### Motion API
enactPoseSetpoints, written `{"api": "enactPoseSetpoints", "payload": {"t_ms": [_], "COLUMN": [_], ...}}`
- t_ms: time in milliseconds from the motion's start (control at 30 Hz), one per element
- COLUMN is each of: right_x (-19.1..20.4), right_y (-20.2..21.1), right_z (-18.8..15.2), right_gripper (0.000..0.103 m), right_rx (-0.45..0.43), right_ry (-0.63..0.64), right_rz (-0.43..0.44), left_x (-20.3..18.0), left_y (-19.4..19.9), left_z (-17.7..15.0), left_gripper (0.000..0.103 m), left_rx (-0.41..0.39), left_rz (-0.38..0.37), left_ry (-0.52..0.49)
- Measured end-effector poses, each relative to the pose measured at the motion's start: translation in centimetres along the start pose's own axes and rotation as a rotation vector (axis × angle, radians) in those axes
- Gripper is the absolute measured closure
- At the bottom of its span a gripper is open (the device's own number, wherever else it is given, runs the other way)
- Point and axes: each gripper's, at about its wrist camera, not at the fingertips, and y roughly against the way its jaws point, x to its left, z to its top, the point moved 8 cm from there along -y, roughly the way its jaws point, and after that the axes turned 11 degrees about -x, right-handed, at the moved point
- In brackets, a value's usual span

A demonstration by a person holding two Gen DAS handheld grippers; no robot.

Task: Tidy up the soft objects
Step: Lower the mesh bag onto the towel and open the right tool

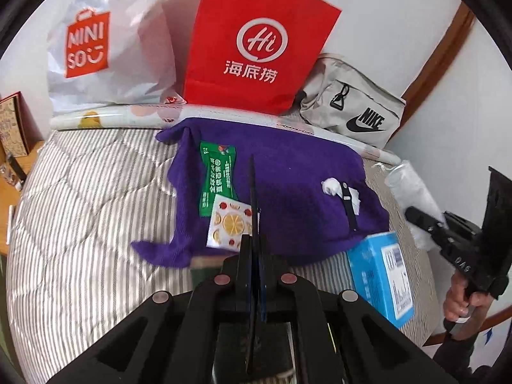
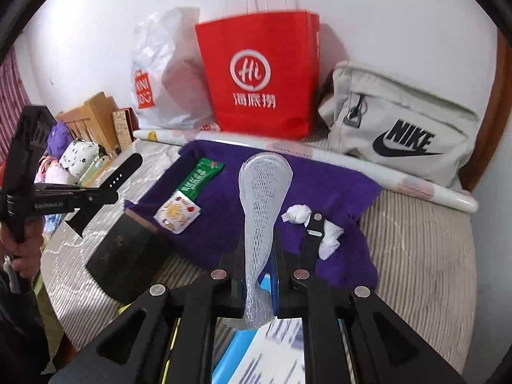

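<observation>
A purple cloth is spread on the striped bed. On it lie a green sachet, a lemon-print sachet, a white tissue wad and a black strap piece. My left gripper is shut on a black watch strap, seen edge-on here and flat in the right wrist view. My right gripper is shut on a white foam net sleeve that stands up above the cloth. Each gripper shows in the other view, the left gripper and the right gripper, both hand-held.
Against the wall stand a white Miniso plastic bag, a red paper bag and a beige Nike bag, with a rolled sheet in front. A blue box and a dark green book lie near the cloth's front. Wooden furniture stands left.
</observation>
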Motion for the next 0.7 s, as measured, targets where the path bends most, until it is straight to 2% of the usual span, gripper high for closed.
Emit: {"api": "enactPoseSetpoints", "payload": {"t_ms": [167, 400, 600, 700], "right_x": [-0.9, -1.3, -1.6, -1.6], "right_y": [-4.2, -9.5, -11.8, -12.5], "right_z": [-0.7, -1.5, -2.0, -2.4], "right_gripper": [0.092, 0.091, 0.091, 0.091], "right_rx": [0.071, 0.189, 0.243, 0.27], "right_ry": [-0.038, -0.008, 0.021, 0.021], "right_rz": [0.029, 0.066, 0.058, 0.067], "left_x": [0.2, 0.7, 1.2, 1.1], "left_y": [-2.5, -6.0, -9.9, -11.3], "left_z": [1.4, 2.8, 3.0, 3.0], "left_gripper": [0.099, 0.099, 0.099, 0.099], "left_rx": [0.028, 0.071, 0.137, 0.165], "left_rz": [-0.01, -0.019, -0.004, -0.032], "left_ry": [0.0, 0.014, 0.017, 0.044]}}
